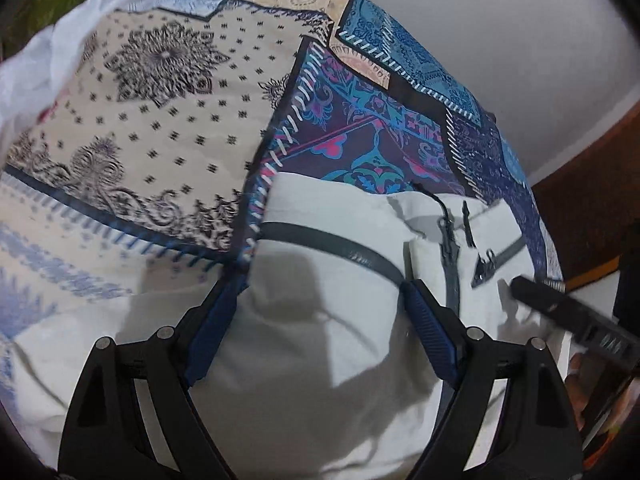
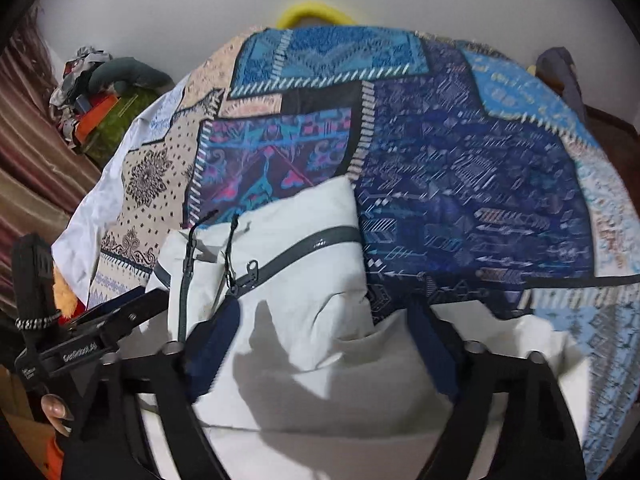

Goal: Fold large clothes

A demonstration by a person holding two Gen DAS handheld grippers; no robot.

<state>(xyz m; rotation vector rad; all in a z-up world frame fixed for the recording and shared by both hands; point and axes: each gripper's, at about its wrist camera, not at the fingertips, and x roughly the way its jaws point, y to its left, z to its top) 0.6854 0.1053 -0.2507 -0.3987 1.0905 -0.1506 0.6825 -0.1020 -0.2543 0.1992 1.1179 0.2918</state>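
Observation:
A white jacket (image 1: 320,340) with dark grey zippers (image 1: 332,242) lies folded on a patchwork bedspread (image 1: 168,128). My left gripper (image 1: 320,300) is open, its blue-padded fingers (image 1: 430,328) wide apart just above the jacket's left half. In the right wrist view the jacket (image 2: 288,280) shows its zipper pulls (image 2: 252,268) and a folded-over front. My right gripper (image 2: 320,332) is open too, fingers (image 2: 208,344) spread over the jacket's near edge. Neither holds cloth. The right gripper's body shows at the left wrist view's right edge (image 1: 560,312).
The bedspread (image 2: 460,180) covers the bed, with a white sheet (image 2: 116,168) at its left edge. A pile of clothes and boxes (image 2: 96,92) sits at the far left by a curtain. A yellow ring (image 2: 312,14) peeks behind the bed. A wooden frame (image 1: 580,184) lies right.

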